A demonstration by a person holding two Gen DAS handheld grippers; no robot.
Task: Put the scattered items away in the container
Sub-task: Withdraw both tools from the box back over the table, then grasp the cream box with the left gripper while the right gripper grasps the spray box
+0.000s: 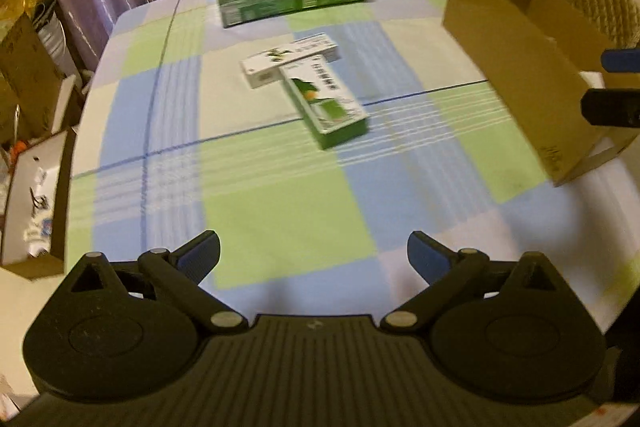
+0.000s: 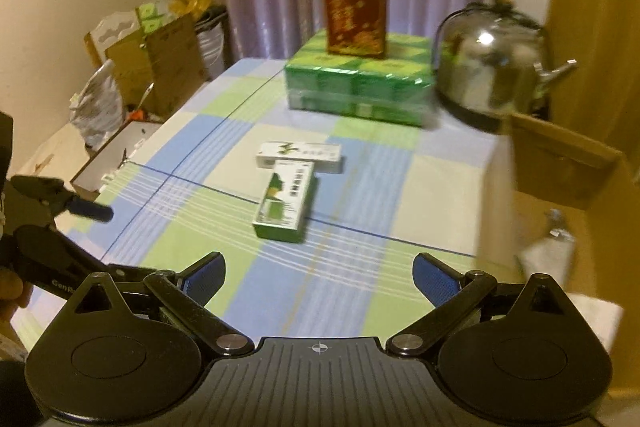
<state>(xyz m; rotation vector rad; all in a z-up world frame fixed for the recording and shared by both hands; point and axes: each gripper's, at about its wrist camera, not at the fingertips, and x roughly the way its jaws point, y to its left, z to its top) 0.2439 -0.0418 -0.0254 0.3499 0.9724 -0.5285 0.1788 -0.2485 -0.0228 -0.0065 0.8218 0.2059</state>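
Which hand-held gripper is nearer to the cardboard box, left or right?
Right. The right hand-held gripper hangs open beside the cardboard box, at its near corner. The left hand-held gripper, also open, is farther out over the tablecloth.

Both cameras ride low behind their own spread fingers and tilt down across the checked tablecloth (image 1: 280, 211) toward the curtain. The left view sits nearer the table's left edge, with the cardboard box (image 1: 516, 75) to its right; the right view hangs beside that box. Both share the two small cartons (image 2: 288, 187), the green pack (image 2: 360, 87) and the kettle (image 2: 488, 67), all well ahead.
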